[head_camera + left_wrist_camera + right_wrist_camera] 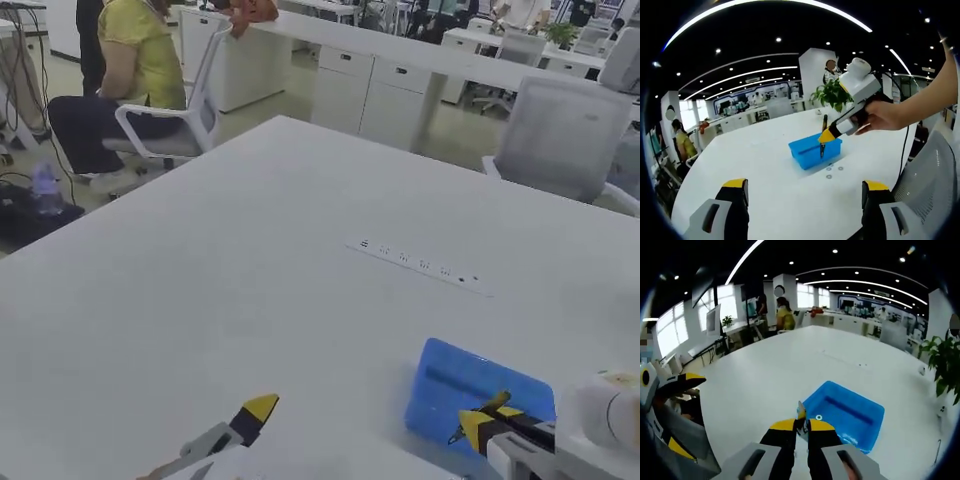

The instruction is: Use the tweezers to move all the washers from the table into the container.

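Tweezers point tip-down at frame centre, pinched in right tongs over the container; left tongs spread at bottom edge.

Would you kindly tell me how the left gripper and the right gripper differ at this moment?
The left gripper is open and empty; the right gripper is shut on the tweezers. The left hangs over the table; the right is at the blue container. Both have yellow-tipped jaws.
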The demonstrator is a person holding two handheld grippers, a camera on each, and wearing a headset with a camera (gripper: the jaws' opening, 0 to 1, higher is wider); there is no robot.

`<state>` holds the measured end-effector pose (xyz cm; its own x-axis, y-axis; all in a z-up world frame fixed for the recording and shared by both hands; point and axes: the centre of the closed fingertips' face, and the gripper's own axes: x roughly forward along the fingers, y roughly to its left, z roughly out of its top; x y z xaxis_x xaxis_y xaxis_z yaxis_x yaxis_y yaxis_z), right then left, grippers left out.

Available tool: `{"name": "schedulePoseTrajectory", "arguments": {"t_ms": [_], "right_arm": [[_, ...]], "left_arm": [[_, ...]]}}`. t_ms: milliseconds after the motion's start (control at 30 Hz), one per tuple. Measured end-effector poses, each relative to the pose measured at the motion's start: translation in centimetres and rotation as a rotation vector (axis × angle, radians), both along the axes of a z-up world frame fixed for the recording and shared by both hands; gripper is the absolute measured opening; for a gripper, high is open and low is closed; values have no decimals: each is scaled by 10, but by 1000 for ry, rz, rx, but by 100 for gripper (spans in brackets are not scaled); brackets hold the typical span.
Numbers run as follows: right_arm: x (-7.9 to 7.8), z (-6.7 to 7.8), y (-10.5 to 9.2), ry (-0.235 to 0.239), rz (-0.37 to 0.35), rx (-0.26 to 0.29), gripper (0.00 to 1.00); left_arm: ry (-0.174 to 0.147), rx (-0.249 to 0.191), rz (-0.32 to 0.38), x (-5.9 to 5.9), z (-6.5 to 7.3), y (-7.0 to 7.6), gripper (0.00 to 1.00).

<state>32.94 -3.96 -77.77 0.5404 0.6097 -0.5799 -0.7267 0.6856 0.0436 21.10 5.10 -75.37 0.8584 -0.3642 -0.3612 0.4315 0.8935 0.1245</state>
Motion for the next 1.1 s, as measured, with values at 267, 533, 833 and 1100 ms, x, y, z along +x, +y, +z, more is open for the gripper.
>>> {"name": "schedulePoseTrajectory", "arguments": {"t_ms": [267, 533, 833, 1100], "right_arm": [[-14, -26, -2, 74, -12, -2, 4], [-12, -36, -1, 100, -19, -4, 4], [-13, -44, -3, 110, -8, -43, 4], [-16, -49, -4, 104, -10, -51, 4]], "left_arm": [[8, 12, -2, 0, -2, -1, 96], [18, 16, 5, 0, -4, 1, 95], [24, 30, 6, 0, -7, 2, 94], [26, 40, 3, 0, -8, 1, 94]]}}
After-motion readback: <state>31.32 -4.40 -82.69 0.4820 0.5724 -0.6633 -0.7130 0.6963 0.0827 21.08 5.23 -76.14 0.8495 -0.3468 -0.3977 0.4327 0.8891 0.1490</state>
